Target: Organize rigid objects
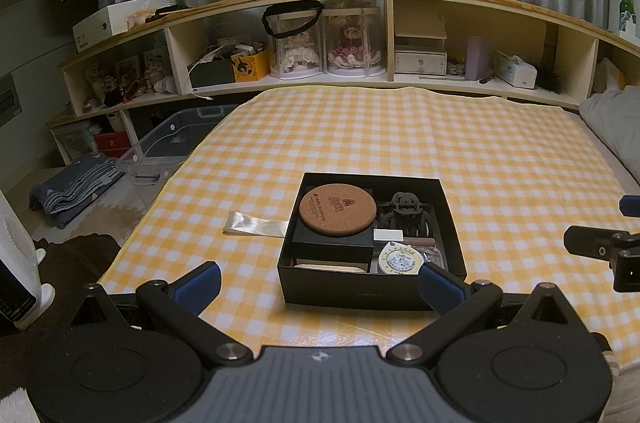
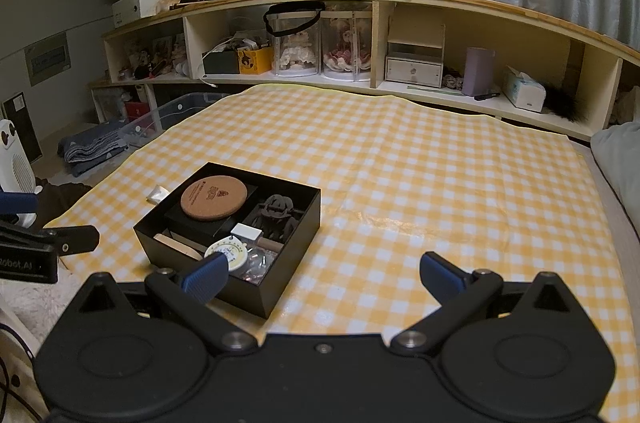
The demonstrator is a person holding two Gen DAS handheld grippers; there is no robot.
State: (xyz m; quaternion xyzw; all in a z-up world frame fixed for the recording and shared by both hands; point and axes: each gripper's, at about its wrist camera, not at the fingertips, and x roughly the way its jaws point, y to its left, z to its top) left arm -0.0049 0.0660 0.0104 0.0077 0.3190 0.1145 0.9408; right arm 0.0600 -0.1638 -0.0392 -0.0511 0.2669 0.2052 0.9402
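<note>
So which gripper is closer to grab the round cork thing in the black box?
Probably the left gripper: the open black box sits straight ahead between its open fingers, with the round cork coaster centred. From the right gripper, also open, the box lies off to its left.

The left gripper (image 1: 318, 282) hung wide open before a black box (image 1: 352, 293) on the yellow checked cloth (image 1: 400, 143). Inside lay a cork coaster (image 1: 338, 209) (atop a smaller black box), a round tape measure (image 1: 398, 259) and a dark hair claw (image 1: 404, 213).
</note>
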